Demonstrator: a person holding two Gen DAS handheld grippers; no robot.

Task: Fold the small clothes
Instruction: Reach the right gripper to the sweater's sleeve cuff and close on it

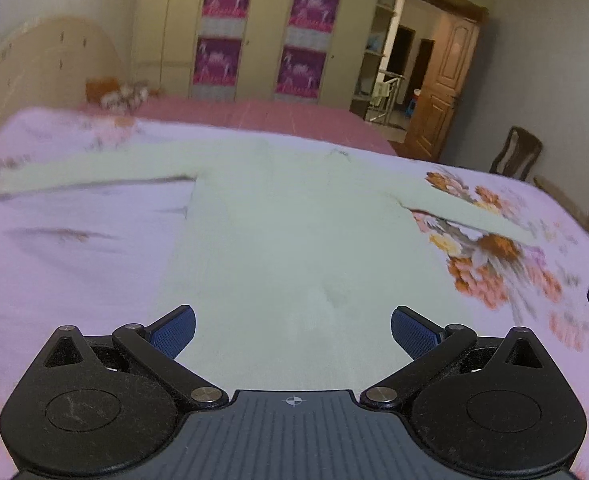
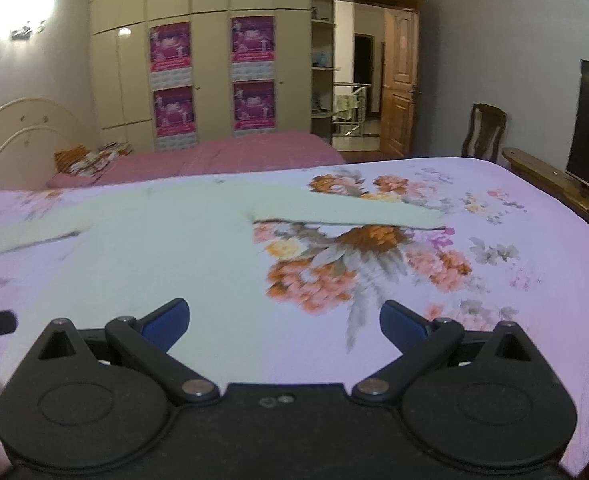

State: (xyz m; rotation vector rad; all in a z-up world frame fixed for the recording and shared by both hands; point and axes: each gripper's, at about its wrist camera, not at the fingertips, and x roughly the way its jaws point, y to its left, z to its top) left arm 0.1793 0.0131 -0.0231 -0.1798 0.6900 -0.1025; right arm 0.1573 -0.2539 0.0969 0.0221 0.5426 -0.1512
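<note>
— Any baskets or bins with clothes in them?

— None that I can see. There's just the pale long-sleeved top (image 1: 286, 216) lying flat on the floral bedsheet (image 1: 74, 248), both sleeves stretched out to the sides.

— And the tongs?

— The left gripper (image 1: 293, 326) is spread wide, its blue pads (image 1: 174, 330) over the hem end, holding nothing. The right gripper (image 2: 284, 320) is just as wide, empty, above the top's right edge and the sheet's orange flowers (image 2: 314, 280).
</note>
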